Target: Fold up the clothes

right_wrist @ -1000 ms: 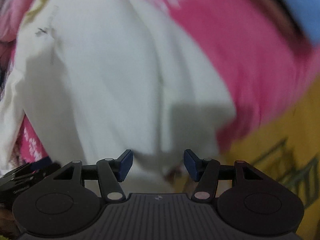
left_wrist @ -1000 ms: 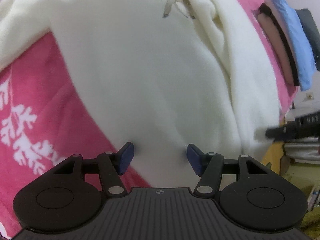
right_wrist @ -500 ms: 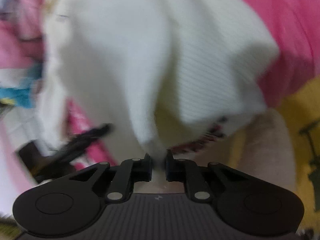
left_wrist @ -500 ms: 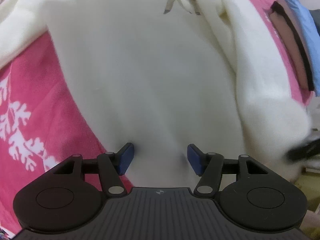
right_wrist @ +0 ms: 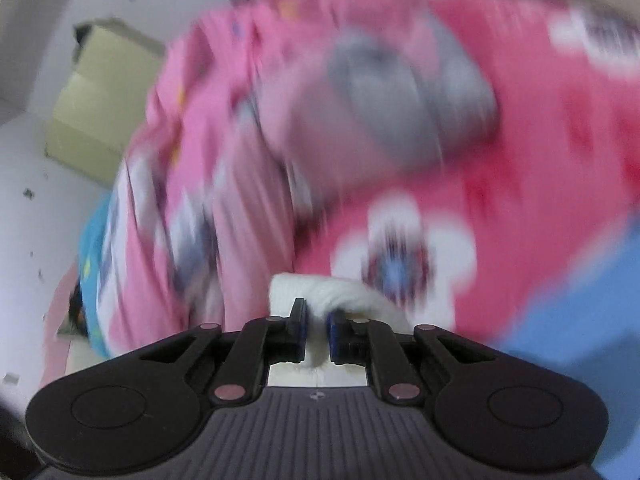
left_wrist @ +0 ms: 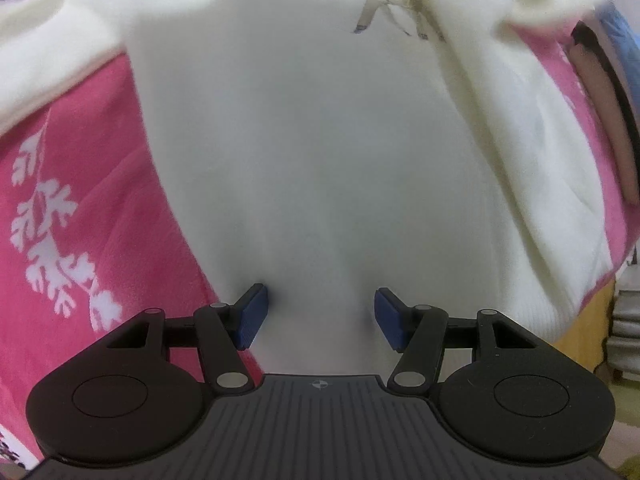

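Where flat, cream sweater (left_wrist: 320,140), faint, perhaps embroidered, motif

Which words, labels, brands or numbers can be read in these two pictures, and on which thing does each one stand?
No text can be read in either view.
Cream sweater: a grey-brown print near the top edge, a figure or marks, not legible as letters.
Left gripper and right gripper: a small round emblem on each body, no letters.
Pink blanket: white leaf pattern only.

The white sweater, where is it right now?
In the left wrist view the white sweater lies spread over the pink blanket, under the open left gripper. The right gripper pinches a corner of it.
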### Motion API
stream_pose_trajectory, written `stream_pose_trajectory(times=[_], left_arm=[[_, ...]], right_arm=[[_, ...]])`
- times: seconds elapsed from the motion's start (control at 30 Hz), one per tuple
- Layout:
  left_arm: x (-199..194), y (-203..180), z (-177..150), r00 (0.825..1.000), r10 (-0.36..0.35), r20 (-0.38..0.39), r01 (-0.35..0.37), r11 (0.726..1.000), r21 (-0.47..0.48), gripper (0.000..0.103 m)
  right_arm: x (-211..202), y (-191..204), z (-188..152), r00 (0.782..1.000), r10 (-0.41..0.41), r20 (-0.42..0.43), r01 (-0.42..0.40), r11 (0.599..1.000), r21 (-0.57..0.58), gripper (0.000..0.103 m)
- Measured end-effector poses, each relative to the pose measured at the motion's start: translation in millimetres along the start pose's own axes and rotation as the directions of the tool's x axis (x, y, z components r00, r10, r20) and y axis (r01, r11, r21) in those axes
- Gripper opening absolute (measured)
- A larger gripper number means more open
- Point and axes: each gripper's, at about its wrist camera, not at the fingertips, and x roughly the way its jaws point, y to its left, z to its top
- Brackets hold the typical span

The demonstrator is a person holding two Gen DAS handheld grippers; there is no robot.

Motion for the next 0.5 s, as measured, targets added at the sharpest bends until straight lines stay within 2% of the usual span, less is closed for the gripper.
stream_pose_trajectory(times=[0.13, 0.23, 0.33, 0.5], left_arm=[[-1.5, 1.9, 1.7, 1.000, 0.017, -0.004, -0.017, 1.000, 0.000, 0.059], [-1.3, 3.1, 4.0, 1.000, 0.030, -0.009, -0.030, 1.000, -0.003, 0.059], [-1.0, 3.8, 7.3, 0.999, 0.047, -0.018, -0.047, 0.999, 0.002, 0.059], [-2.5, 4.9, 11.6, 0.997, 0.071, -0.027, -0.071, 0.997, 0.009, 0.059]], right_arm=[[-12.5, 11.8, 67.2, 0.980, -0.039, 0.196, 0.051, 0.997, -0.058, 0.011], [-14.9, 2.9, 99.0, 0.956, -0.090, 0.280, 0.114, 0.991, -0.069, 0.011], [-4.8, -23.0, 119.0, 0.936, -0.169, 0.308, 0.190, 0.981, -0.040, 0.011], [26.5, -84.2, 116.5, 0.889, -0.345, 0.301, 0.330, 0.939, 0.099, 0.011]])
